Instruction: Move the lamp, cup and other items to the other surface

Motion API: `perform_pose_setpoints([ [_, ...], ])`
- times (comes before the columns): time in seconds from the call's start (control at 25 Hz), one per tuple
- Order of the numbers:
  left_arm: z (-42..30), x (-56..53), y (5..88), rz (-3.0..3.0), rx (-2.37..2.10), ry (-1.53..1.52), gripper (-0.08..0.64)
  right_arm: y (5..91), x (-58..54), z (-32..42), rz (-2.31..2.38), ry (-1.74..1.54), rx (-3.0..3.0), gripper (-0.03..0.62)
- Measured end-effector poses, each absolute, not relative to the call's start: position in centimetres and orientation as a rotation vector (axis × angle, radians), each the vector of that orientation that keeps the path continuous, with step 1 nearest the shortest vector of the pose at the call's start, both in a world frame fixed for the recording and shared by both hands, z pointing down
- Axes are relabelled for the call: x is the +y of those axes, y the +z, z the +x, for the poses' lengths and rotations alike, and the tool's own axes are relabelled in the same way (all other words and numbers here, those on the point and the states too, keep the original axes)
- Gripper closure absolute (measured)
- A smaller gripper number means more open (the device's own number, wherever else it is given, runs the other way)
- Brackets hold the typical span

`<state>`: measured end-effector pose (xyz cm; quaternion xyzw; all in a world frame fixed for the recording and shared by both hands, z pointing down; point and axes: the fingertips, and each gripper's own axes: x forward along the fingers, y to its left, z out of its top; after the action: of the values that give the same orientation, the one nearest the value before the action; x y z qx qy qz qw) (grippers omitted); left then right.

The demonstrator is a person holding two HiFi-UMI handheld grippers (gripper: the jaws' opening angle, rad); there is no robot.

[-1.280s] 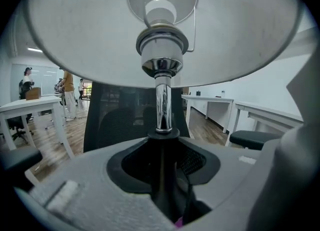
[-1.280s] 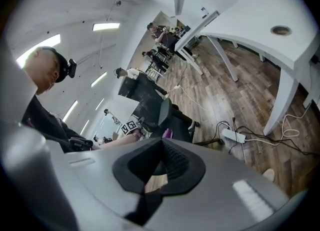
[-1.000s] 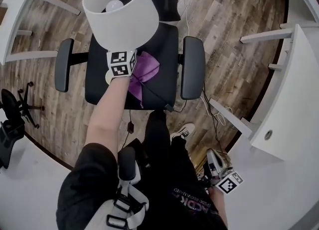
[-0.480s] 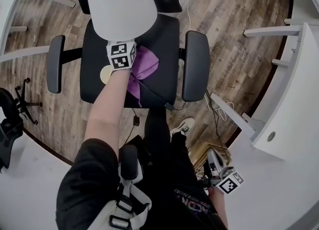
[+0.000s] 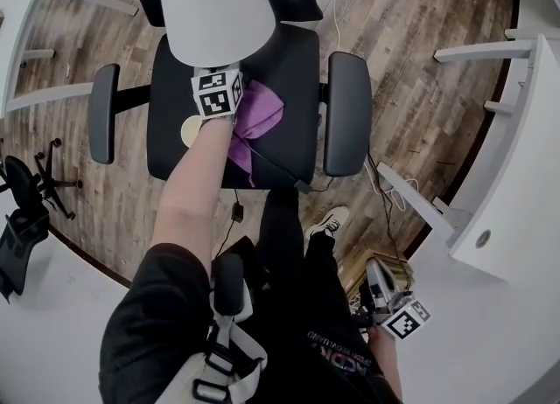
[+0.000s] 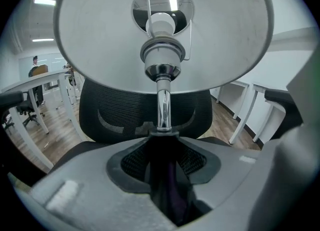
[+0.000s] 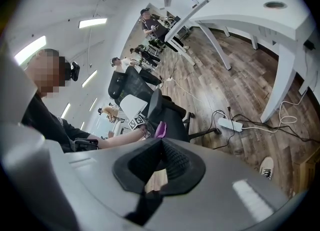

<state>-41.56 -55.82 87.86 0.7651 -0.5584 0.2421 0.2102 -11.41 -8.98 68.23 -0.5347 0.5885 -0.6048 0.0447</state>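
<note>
A lamp with a white shade (image 5: pixel 214 9) stands over the black seat of an office chair (image 5: pixel 289 70). Its pale round base (image 5: pixel 189 130) shows on the seat beside my forearm. My left gripper (image 5: pixel 214 79) is shut on the lamp's chrome stem (image 6: pixel 163 107), which rises out of the jaws up to the shade (image 6: pixel 160 30). Those jaws have just been opening a little, with the stem still between them. A purple cloth (image 5: pixel 258 118) lies on the seat to the right of the gripper. My right gripper (image 5: pixel 376 275) hangs low by my leg, shut and empty (image 7: pixel 159 147).
The chair's armrests (image 5: pixel 347 114) (image 5: pixel 103 122) flank the seat. A black cable (image 5: pixel 271 162) runs off the seat's front. White desks stand at the right (image 5: pixel 516 210) and upper left (image 5: pixel 17 9). A power strip (image 7: pixel 230 123) and cords lie on the wooden floor. People sit far behind.
The left gripper has sunk with the lamp toward the chair seat, and the shade has tipped more upright. The right gripper has stayed where it was.
</note>
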Motion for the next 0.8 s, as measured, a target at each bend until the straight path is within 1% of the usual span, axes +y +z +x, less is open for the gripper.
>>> perform_pose_setpoints([
  [0.32,-41.8,-53.6,86.3,2.081,-1.595,0.681,0.391,67.3,-9.2,-11.6,-1.587,-1.82,1.832,0.595],
  [0.48,-42.0,-50.7,84.7,2.061,-1.616,0.673,0.391,66.4,-8.6,-10.9,-1.558,-1.782,1.859,0.595],
  [0.64,-41.2,-46.9,80.7,2.11,-1.612,0.618,0.393,65.1,-7.5,-9.9,-1.525,-1.716,1.898,0.595],
  [0.8,-38.4,-42.0,74.8,2.23,-1.526,0.519,0.394,63.7,-5.4,-8.6,-1.496,-1.624,1.895,0.595],
])
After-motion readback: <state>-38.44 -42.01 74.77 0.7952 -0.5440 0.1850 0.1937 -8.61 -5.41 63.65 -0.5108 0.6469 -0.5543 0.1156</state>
